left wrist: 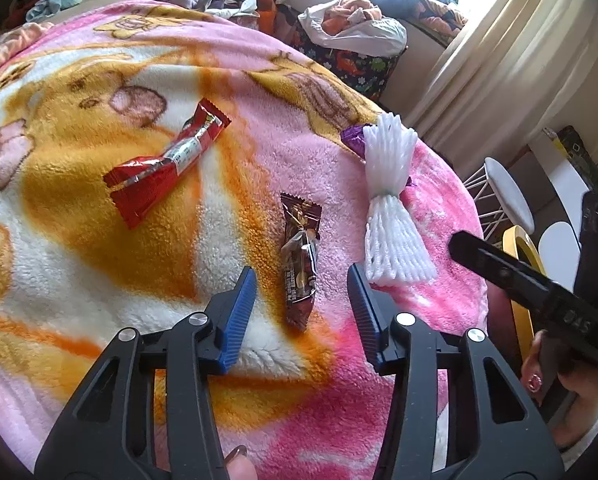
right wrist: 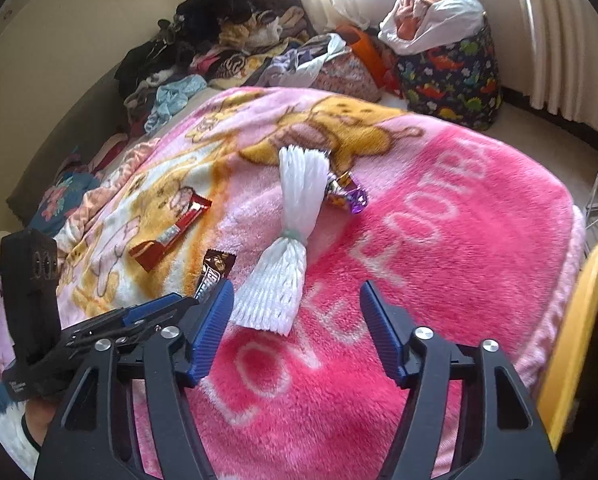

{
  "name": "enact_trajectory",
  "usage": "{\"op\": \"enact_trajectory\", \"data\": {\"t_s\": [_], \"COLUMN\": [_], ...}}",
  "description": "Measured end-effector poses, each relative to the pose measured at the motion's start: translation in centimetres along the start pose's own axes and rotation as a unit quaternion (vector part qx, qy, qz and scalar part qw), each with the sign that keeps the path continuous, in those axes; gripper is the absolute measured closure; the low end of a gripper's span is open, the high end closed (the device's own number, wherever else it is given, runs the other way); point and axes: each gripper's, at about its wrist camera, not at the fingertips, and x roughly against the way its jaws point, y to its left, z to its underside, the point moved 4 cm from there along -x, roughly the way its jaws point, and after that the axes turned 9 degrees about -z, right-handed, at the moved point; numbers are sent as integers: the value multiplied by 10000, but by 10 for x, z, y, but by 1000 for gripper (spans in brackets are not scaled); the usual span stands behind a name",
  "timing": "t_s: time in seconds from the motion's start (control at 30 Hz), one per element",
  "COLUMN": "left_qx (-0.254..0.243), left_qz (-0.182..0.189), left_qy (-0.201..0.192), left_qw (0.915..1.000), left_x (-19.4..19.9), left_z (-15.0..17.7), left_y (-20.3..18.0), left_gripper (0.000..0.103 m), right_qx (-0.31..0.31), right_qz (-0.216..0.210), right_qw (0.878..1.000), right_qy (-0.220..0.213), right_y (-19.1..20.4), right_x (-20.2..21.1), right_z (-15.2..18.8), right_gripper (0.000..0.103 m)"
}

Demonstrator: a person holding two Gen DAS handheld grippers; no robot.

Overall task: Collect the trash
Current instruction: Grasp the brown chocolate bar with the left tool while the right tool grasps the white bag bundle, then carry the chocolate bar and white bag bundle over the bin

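Pink fleece blanket [left wrist: 299, 168] strewn with snack litter, both my grippers spread wide.

My left gripper [left wrist: 302, 300] straddles the brown wrapper [left wrist: 301, 256]; my right gripper [right wrist: 297, 316] hovers released (foam net [right wrist: 287, 248] just ahead, red wrapper [left wrist: 167, 164] beyond).

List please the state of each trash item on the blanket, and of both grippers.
left gripper: open, empty, around brown wrapper.
right gripper: open, empty.
brown wrapper: flat, crumpled.
red wrapper: flat, twisted in the middle.
white foam net: lying, tied at the middle.
purple wrapper: crumpled, partly under the net.
blanket: spread out.
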Motion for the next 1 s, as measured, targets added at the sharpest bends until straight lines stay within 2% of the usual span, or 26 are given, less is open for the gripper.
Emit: {"op": "enact_trajectory", "data": {"t_s": [0.13, 0.2, 0.27, 0.33, 0.43, 0.5, 0.6, 0.77, 1.0], "left_qx": [-83, -139, -206, -266, -253, -254, -290, -318, -492], "left_qz": [20, 9, -41, -101, -136, -180, -316, -293, -126], "left_qy": [79, 122, 132, 129, 133, 130, 102, 80, -91], "left_qw": [9999, 9998, 9997, 9995, 9995, 9994, 9990, 9990, 9987], "left_x": [-7, -11, -14, -15, -18, -19, -19, -13, 1], "left_z": [2, 4, 5, 6, 6, 6, 6, 5, 1], "left_y": [-5, -7, -9, -10, -10, -9, -8, -10, -34], "left_gripper": [71, 72, 73, 75, 79, 82, 92, 93, 93], "right_qx": [-92, -175, -286, -278, -114, 42, 203, 243, 252], "right_qz": [-90, -125, -224, -364, -401, -384, -372, -398, -256], "right_qw": [9995, 9991, 9985, 9981, 9985, 9990, 9991, 9989, 9989], "right_qy": [281, 360, 411, 405, 355, 246, 99, -80, -305], "right_y": [-5, -9, -13, -12, -5, 1, 9, 11, 6], "right_x": [-19, -29, -35, -35, -29, -21, -10, 11, 42], "right_z": [3, 3, 5, 5, 6, 7, 9, 13, 18], "right_gripper": [52, 52, 58, 78, 89, 92, 93, 93, 93]}}
